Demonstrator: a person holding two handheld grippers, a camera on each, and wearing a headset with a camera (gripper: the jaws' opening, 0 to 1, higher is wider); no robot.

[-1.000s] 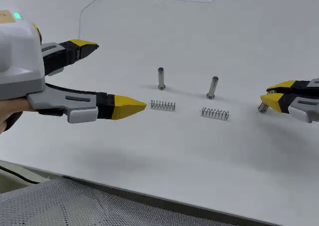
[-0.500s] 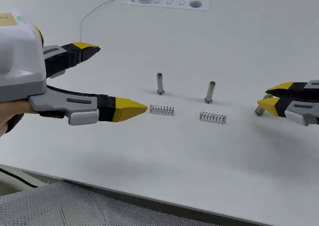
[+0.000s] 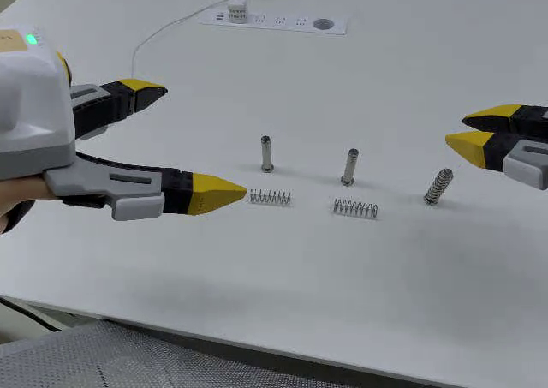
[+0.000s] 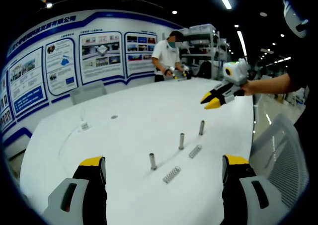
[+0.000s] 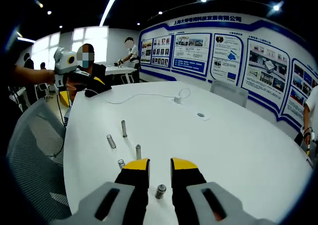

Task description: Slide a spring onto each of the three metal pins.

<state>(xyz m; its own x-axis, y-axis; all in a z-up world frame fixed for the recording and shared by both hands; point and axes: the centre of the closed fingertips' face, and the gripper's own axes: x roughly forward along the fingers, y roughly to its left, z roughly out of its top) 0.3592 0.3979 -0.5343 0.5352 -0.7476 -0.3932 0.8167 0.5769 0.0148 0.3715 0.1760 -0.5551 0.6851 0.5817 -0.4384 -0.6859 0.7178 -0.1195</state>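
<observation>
Now the right gripper (image 3: 458, 128) is lifting clear of the spring-covered pin (image 3: 437, 186), jaws slightly apart and empty. The left gripper (image 3: 204, 140) is hovering wide open beside two loose springs (image 3: 270, 198) and bare pins (image 3: 266, 153).

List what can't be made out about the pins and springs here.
- Third pin: its spring covers the shaft in the head view; seating too small to judge.
- Loose spring: right gripper view, partly behind that gripper's jaw.
- Right gripper: head view, body cut off by the edge.
</observation>
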